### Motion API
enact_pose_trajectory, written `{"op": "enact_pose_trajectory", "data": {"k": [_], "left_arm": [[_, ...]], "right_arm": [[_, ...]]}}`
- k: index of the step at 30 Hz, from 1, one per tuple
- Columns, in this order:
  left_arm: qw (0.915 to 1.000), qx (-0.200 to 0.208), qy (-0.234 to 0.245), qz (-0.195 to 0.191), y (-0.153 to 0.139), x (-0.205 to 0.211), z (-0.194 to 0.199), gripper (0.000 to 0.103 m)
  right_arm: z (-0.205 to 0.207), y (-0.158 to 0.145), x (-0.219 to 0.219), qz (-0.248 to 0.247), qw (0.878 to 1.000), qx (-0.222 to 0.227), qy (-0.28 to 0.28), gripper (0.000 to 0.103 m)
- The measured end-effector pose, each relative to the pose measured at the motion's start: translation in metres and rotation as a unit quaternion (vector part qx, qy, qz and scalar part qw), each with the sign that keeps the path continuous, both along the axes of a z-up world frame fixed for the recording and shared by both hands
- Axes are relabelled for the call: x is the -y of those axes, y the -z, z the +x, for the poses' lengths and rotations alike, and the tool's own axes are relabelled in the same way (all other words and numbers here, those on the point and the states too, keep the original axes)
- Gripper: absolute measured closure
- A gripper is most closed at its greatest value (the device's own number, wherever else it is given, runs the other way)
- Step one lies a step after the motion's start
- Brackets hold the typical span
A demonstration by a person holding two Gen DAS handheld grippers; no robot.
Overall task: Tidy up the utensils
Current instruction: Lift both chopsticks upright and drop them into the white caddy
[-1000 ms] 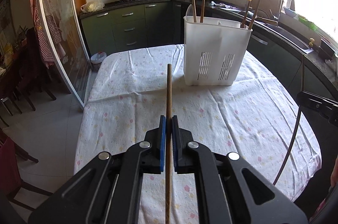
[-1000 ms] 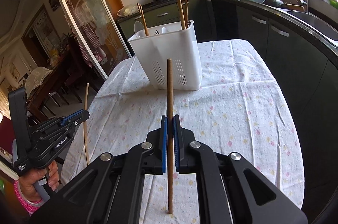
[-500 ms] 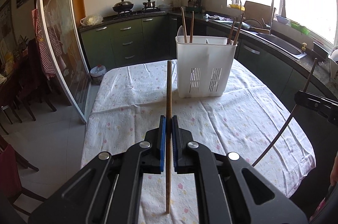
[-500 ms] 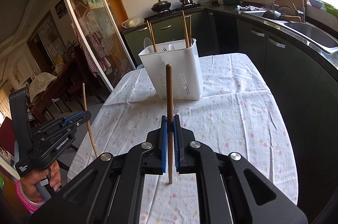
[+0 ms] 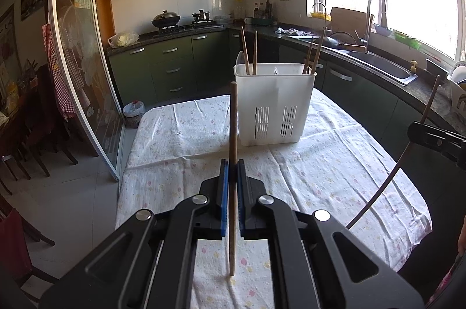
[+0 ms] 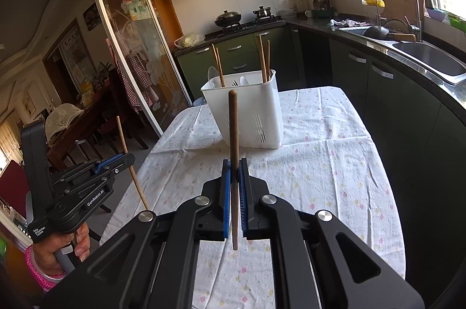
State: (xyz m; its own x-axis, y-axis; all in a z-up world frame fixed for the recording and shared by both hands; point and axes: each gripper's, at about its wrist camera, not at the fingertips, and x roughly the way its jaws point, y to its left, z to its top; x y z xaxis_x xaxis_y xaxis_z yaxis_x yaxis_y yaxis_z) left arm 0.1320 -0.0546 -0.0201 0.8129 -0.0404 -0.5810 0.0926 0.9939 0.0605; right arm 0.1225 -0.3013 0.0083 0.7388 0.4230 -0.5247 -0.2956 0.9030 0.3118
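Worktop [image 5: 335, 163], covered by a flowered cloth, carries one item: a white slotted utensil holder [image 5: 275, 105] standing upright toward the far end. It is well ahead of both tools, so neither stick is over it yet.

Holder contents: wooden chopsticks lean out of the back left and back right corners. In the right wrist view a white spoon [image 6: 212, 75] and other pale utensil heads also show inside. A divider is visible inside the holder, so like items appear to be sorted by compartment. Judgement: the two held sticks belong with the chopsticks.

Left tool [image 5: 232, 181]: blue pads pressed together on a wooden chopstick [image 5: 232, 140], gripped partway along its length. The stick stands near upright, thick end up, thin end hanging just above the cloth. Judgement: the upright hold suits a straight drop, tip first, through the holder's open top.

Right tool [image 6: 234, 181]: likewise clamped on a second, darker chopstick [image 6: 233, 134], near upright, rounded end up, lower end clear of the cloth. From the left wrist view its shaft looks bowed, probably lens distortion.

Both tools are raised above the near end of the worktop, apart from each other, one stick each. Judgement: next is carrying them forward and over the holder's rim; the narrow compartments call for keeping each stick vertical.
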Motion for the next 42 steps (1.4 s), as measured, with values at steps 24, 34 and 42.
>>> {"op": "enact_pose_trajectory", "data": {"k": [24,34,42], "left_arm": [[0.9978,0.056,0.035,0.009,-0.057,0.028,0.055,0.098],[0.9956,0.081,0.048,0.002,-0.092,0.022,0.07,0.098],[0.9899,0.13,0.057,0.008,-0.134,0.032,0.08,0.098]], "right_arm": [[0.06,-0.053,-0.01,-0.053,0.997,0.049,-0.005,0.097],[0.094,-0.068,-0.025,-0.071,0.996,0.058,-0.019,0.097],[0.11,-0.102,-0.039,-0.08,0.992,0.095,-0.024,0.097]]}}
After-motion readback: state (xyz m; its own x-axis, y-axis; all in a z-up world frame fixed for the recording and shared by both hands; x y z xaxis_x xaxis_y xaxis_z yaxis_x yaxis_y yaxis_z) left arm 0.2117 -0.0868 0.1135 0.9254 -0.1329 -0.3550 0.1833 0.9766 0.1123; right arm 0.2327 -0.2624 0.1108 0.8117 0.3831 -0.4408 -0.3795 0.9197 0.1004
